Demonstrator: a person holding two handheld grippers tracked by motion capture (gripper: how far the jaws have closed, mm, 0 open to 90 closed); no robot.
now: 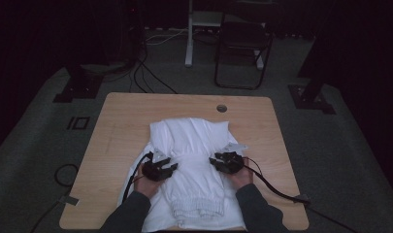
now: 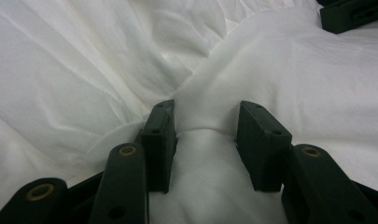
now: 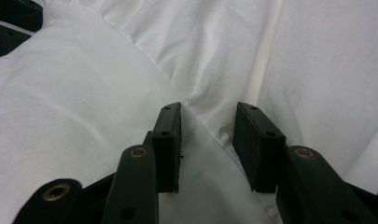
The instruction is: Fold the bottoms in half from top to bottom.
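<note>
A white garment (image 1: 193, 138) lies folded on the wooden table (image 1: 121, 121), with its ribbed hem toward the near edge. My left gripper (image 1: 168, 166) rests on the garment's left side and my right gripper (image 1: 220, 160) on its right side, both pointing inward. In the left gripper view the jaws (image 2: 206, 109) stand apart over a raised fold of white cloth (image 2: 200, 140) that runs between them. In the right gripper view the jaws (image 3: 208, 109) also stand apart, above a crease in the cloth (image 3: 205, 121). Each gripper view catches the other gripper's black tips at a top corner.
A round cable hole (image 1: 221, 108) sits near the table's far edge. Black cables trail off both grippers across the table's near corners. Beyond the table stand a dark chair (image 1: 242, 48), a white post (image 1: 188, 34) and black stand feet on the grey floor.
</note>
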